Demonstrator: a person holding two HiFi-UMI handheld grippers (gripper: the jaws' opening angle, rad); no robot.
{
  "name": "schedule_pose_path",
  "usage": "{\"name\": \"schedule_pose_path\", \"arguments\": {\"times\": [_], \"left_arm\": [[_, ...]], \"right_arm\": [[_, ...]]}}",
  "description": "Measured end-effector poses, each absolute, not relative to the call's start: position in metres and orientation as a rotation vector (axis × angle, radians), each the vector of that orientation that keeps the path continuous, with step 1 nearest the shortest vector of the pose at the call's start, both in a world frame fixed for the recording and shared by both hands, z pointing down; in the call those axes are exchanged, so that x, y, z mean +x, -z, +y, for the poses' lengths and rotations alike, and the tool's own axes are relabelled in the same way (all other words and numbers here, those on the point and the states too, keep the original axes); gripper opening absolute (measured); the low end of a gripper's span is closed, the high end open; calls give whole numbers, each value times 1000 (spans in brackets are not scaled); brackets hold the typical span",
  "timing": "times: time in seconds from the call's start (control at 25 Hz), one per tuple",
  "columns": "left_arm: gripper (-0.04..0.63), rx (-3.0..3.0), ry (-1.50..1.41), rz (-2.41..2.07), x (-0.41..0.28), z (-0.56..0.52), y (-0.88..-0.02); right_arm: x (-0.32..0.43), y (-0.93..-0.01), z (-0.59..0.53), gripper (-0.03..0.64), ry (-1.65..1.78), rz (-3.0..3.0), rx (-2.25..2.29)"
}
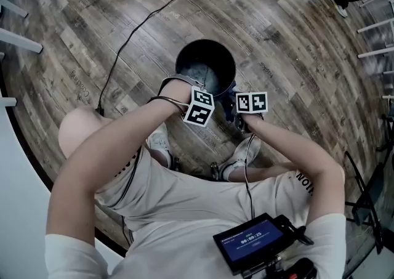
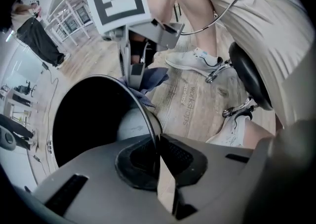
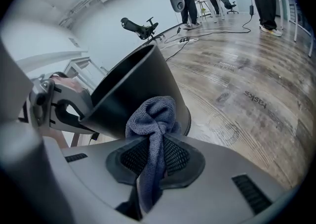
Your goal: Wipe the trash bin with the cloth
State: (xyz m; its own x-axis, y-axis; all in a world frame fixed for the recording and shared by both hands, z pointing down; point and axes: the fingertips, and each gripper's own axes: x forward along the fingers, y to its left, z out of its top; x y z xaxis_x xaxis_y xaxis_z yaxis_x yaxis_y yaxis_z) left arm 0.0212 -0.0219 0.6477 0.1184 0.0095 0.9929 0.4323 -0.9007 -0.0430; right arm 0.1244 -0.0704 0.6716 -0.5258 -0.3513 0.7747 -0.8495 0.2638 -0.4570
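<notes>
Smooth plastic bin (image 3: pixel 133 87), fuzzy cloth (image 3: pixel 153 116), matt wooden floor (image 3: pixel 237 79).

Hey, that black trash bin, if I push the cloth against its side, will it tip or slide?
The trash bin is probably light: its wall looks thin where the left claw pinches the rim. It narrows toward its base on a smooth wood floor, so pushing with the cloth could slide or tip it; the rim grip should steady it.
</notes>
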Motion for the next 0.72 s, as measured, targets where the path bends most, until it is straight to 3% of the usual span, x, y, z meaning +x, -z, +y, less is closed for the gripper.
{"name": "schedule_pose_path", "arguments": {"times": [0.72], "left_arm": [[26, -2244, 1926, -289, 46, -26, -644]], "right_arm": [[132, -809, -79, 60, -1344, -1895, 1097]]}}
